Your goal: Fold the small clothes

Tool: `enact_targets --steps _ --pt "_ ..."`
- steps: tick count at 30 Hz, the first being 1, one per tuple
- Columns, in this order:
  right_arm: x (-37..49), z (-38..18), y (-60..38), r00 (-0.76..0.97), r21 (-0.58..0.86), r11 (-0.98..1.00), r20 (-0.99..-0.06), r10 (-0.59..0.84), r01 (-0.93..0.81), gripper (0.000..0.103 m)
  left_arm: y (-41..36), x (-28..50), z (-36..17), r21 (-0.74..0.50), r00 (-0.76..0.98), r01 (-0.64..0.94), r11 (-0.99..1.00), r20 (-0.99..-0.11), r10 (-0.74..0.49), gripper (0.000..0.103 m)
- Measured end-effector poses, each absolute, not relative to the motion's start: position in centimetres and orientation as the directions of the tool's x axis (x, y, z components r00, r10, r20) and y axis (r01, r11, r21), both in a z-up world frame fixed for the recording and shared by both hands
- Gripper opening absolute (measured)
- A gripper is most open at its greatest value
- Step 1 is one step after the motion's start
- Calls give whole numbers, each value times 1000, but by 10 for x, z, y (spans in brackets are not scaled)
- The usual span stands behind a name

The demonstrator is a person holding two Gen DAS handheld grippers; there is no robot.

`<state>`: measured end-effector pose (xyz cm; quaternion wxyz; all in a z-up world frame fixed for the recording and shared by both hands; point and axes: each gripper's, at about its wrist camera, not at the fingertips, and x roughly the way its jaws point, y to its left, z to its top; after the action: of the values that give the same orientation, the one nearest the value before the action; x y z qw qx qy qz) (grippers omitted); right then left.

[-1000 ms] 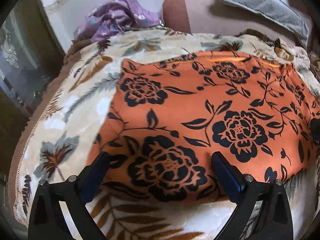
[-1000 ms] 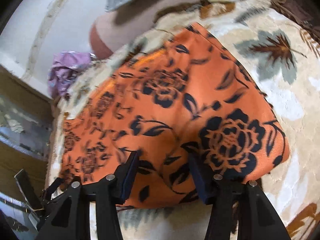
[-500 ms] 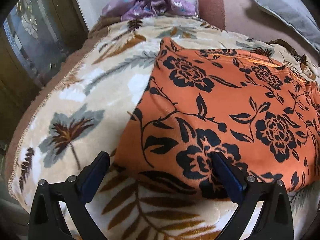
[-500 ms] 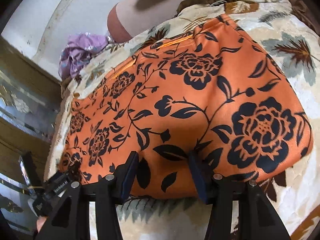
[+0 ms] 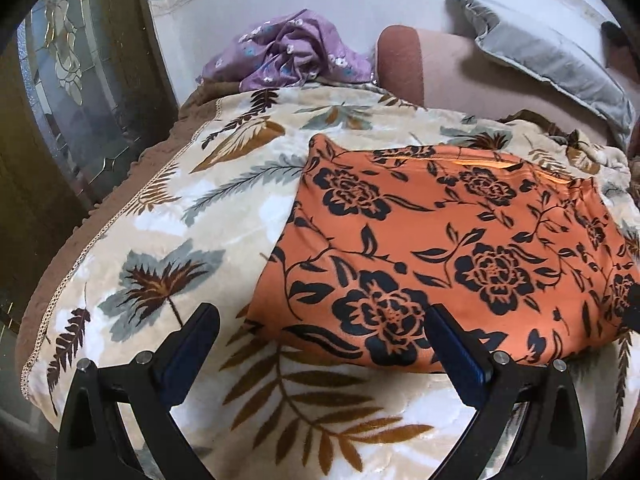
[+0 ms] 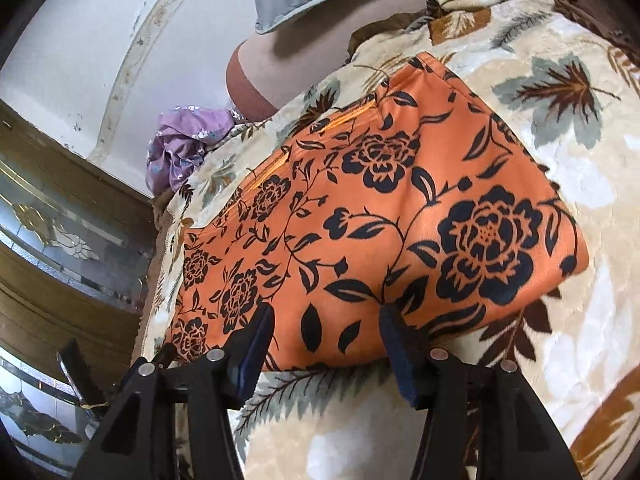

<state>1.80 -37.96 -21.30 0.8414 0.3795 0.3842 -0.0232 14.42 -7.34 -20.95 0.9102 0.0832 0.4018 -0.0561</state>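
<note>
From the left wrist view, the orange flowered cloth [image 5: 460, 256] lies flat on the leaf-print blanket [image 5: 168, 240] that covers the bed. The left claw [image 5: 320, 336] stands wide and holds nothing; its right finger sits at the cloth's near edge, its left finger over bare blanket beside the cloth's near left corner. A purple garment [image 5: 296, 56] is heaped beyond the cloth's far left corner, a grey pillow [image 5: 552, 64] beyond its far edge.

From the right wrist view, the right claw [image 6: 326, 330] is half open and empty, both fingers at the cloth's [image 6: 380, 220] near edge, tilted down toward it.

The likely trouble: the plush blanket could be pinched along with the thin cloth, or a claw could catch only the top layer, so the fold drags crooked and the edges mismatch
</note>
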Motion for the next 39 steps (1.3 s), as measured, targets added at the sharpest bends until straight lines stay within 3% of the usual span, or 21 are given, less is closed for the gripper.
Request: enact_targets --steps 28,32,34,39 --pt "22 -222 -373 677 621 720 -676 292 311 59 -82 145 -216 49 617 217 975 -781 -98 102" --pt "11 -230 -379 672 641 693 -675 306 328 59 -80 148 -227 -78 512 238 968 -837 -193 102" --pt "5 -235 -382 672 662 667 -668 319 342 65 -77 151 -234 -154 450 227 962 -859 -244 102" --pt "-7 -254 -390 675 741 555 -631 382 378 67 -63 159 -245 -311 358 158 937 -867 -348 102"
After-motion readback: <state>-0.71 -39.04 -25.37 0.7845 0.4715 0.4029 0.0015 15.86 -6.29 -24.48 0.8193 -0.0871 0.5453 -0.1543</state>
